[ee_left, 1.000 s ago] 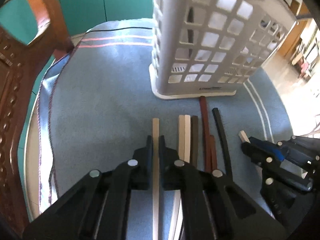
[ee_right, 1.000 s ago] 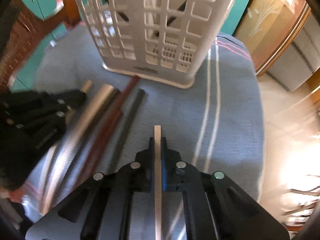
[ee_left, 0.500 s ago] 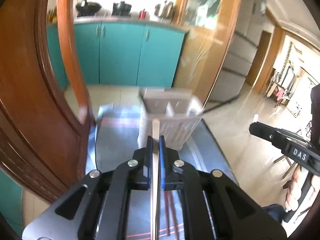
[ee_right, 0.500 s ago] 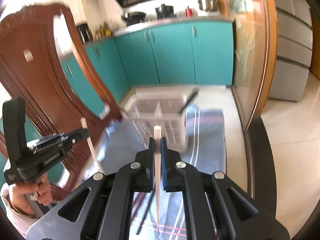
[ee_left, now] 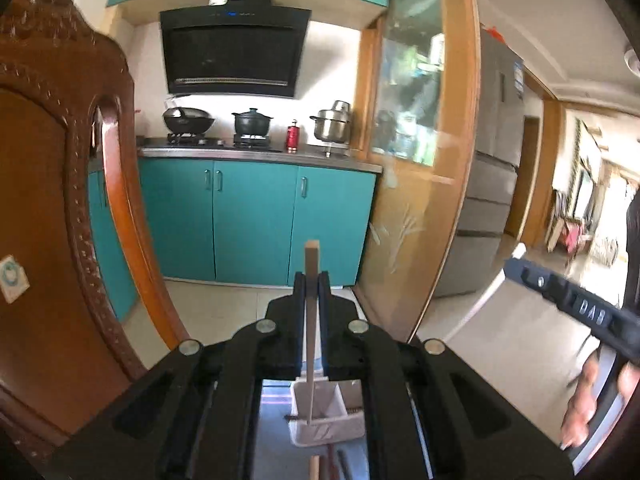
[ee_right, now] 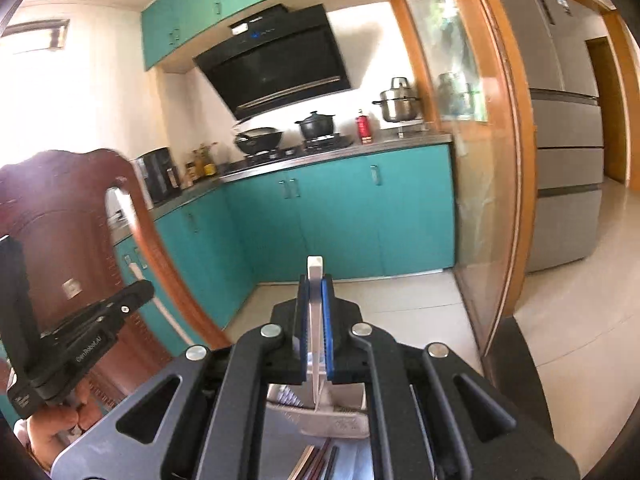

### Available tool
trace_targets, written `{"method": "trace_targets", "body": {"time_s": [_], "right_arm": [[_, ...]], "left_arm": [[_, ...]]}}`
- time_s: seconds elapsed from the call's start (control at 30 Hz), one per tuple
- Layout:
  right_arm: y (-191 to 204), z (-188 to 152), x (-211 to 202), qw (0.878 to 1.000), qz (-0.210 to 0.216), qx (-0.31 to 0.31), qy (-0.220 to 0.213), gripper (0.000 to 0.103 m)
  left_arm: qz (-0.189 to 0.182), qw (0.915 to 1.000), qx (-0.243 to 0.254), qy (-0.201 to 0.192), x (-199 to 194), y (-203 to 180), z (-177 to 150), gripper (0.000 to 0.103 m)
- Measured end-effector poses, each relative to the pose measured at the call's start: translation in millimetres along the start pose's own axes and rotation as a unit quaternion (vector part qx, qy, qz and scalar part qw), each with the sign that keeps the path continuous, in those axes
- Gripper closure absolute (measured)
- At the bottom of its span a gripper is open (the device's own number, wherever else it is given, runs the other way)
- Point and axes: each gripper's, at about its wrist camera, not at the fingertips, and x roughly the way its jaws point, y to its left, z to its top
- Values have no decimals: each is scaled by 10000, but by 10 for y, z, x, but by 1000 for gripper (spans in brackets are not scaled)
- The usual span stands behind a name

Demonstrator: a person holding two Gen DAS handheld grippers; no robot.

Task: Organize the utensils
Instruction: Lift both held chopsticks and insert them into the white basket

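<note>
My left gripper (ee_left: 311,280) is shut on a pale wooden chopstick (ee_left: 311,340) held upright, its lower tip over the white utensil basket (ee_left: 326,420) far below. My right gripper (ee_right: 315,284) is shut on a white chopstick (ee_right: 315,320), also upright, its tip over the same basket (ee_right: 336,420). Several loose chopsticks (ee_right: 316,464) lie on the blue cloth in front of the basket. The right gripper shows at the right in the left wrist view (ee_left: 520,258); the left gripper shows at the left in the right wrist view (ee_right: 140,292).
A carved wooden chair back (ee_left: 60,240) rises close on the left. Teal kitchen cabinets (ee_left: 256,220) and a stove with pots stand behind. A wood-framed glass door (ee_left: 420,160) is on the right, a grey fridge (ee_right: 568,160) beyond it.
Both grippers have lifted their chopsticks high off the cloth and tipped them upright. The basket now lies far below, between the fingers of each gripper.
</note>
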Motion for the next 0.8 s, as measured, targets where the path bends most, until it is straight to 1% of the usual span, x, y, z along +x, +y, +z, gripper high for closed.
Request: {"method": "trace_targets", "body": {"time_s": [0.03,0.07,0.1,0.13,0.17,0.23,0.37,0.43,0.53,0.7,0.8], "right_arm": [[-31,-11,40,10000,-57,20,-16,96],[-73,-56,91,9999,-122,34,-18,96],[-97,-104,140,9998,-186,39,-5,96],[-136,-175,211,9997,-250,32,22,96],[-157,-240,254,9996,-282,23,50,96],[-192,-404,367,9992,-352,-18,169,96],[-266,-710,574,9985,-372,32,399,96],[-296,-838,634,9982,-368,49,474,96],[-302,-966,661,9979,-405,2,502,96],[-287,-1104,599,9976,-473,-50,510,96],[-281,-1159,554,9968,-582,-91,537,96]], "left_arm": [[-89,9999,-130,-46,64,16,-16,96],[-85,9998,-175,-54,134,29,-54,96],[-19,9998,-173,-38,212,31,-105,96],[121,9998,-122,-31,302,23,-182,96],[203,9998,-77,-22,318,23,-232,96],[324,9994,-24,98,454,58,-382,96],[290,9981,-300,456,654,217,-732,96],[274,9973,-386,561,691,272,-887,96],[251,9963,-488,655,742,336,-1032,95],[247,9954,-555,738,730,380,-1153,95],[273,9957,-537,699,668,374,-1175,95]]}}
